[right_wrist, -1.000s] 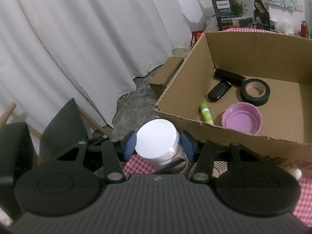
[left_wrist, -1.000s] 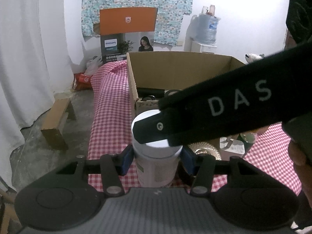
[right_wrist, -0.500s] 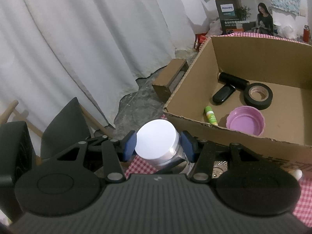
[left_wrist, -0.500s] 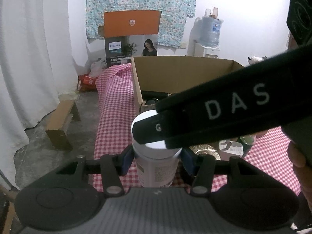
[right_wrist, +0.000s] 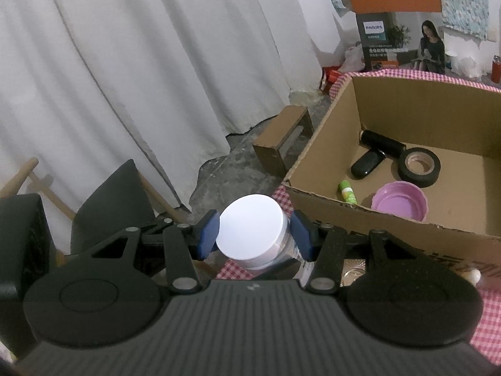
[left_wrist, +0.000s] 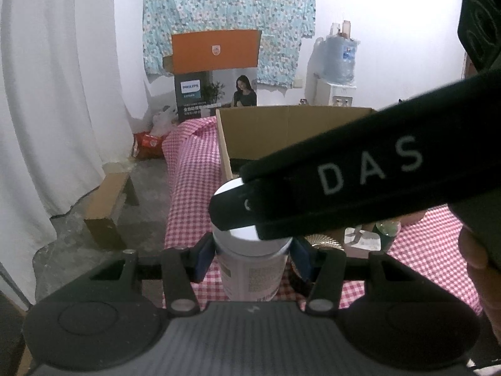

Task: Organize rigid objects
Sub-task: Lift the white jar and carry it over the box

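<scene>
Both hand-held grippers are clamping one white-lidded jar (right_wrist: 252, 230): the left hand-held gripper (left_wrist: 250, 252) is pressing its blue pads against the jar's body just under the lid, and the right hand-held gripper (right_wrist: 255, 235) is pinching the lid rim from a crossing angle, its black body lying over the jar in the left wrist view. The jar is being held clear above the checked cloth of the bench (left_wrist: 194, 169), just short of the near wall of the cardboard box (right_wrist: 350, 210), which is already holding a tape roll (right_wrist: 419, 164), a purple lid (right_wrist: 399, 200), a glue stick (right_wrist: 347, 191) and two dark items. To do this step well, the two grips should be travelling together, since any difference in pace would be twisting the jar between them. The jar's base should be clearing the box rim before going forward. A bare patch of box floor beside the glue stick looks best for setting down, upright, with one hand-held gripper letting go first.
</scene>
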Demonstrator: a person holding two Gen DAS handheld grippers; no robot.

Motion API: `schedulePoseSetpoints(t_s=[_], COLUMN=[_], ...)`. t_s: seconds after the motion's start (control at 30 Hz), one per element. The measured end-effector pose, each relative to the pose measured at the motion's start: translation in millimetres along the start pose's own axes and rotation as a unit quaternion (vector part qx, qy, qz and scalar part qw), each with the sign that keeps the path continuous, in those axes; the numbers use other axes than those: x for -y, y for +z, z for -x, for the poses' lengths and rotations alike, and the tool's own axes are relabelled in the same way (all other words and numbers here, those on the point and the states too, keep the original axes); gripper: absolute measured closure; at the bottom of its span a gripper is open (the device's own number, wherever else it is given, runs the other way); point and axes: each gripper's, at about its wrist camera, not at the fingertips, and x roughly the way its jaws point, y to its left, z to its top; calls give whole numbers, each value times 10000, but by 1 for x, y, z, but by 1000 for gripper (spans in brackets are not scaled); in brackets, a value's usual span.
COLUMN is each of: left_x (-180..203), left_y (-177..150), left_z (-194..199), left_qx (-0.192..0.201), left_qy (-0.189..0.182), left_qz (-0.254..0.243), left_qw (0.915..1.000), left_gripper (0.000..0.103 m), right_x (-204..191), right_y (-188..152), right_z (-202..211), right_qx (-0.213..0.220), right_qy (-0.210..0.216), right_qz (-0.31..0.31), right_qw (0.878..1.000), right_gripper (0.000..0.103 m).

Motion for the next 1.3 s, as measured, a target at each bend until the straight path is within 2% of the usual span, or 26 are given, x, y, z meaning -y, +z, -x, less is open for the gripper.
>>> schedulePoseSetpoints(t_s=[0.23, 0.43, 0.53, 0.63, 0.8, 0.93, 1.17, 1.3], left_x=[0, 7, 15, 25, 46, 69, 90, 90], left_y=[10, 45, 69, 95, 130, 147, 158, 166], left_z=[36, 68, 73, 68, 36, -5, -86, -128], left_qx=[340, 836, 985, 1010, 788, 424, -361, -700], left_qy=[130, 170, 49, -255, -828, -1117, -1389, -1264], left_qz=[-52, -394, -519, -602, -563, -612, -649, -743], left_qw=[9993, 9956, 9938, 9927, 9919, 9909, 9875, 9867], left_gripper=[49, 49, 49, 49, 49, 49, 49, 49], right_x=[-20, -34, -32, -20, 22, 69, 160, 194], right_y=[11, 42, 63, 83, 113, 124, 122, 126], right_z=[26, 68, 90, 111, 131, 132, 104, 74], right_qx=[256, 712, 919, 1057, 1008, 863, 422, 221], right_qy=[170, 354, 351, 260, -67, -312, -466, -563], right_qz=[234, 501, 575, 531, 290, 4, -739, -899], right_qw=[9993, 9956, 9935, 9926, 9945, 9958, 9953, 9941], right_gripper=[53, 53, 53, 52, 52, 52, 52, 52])
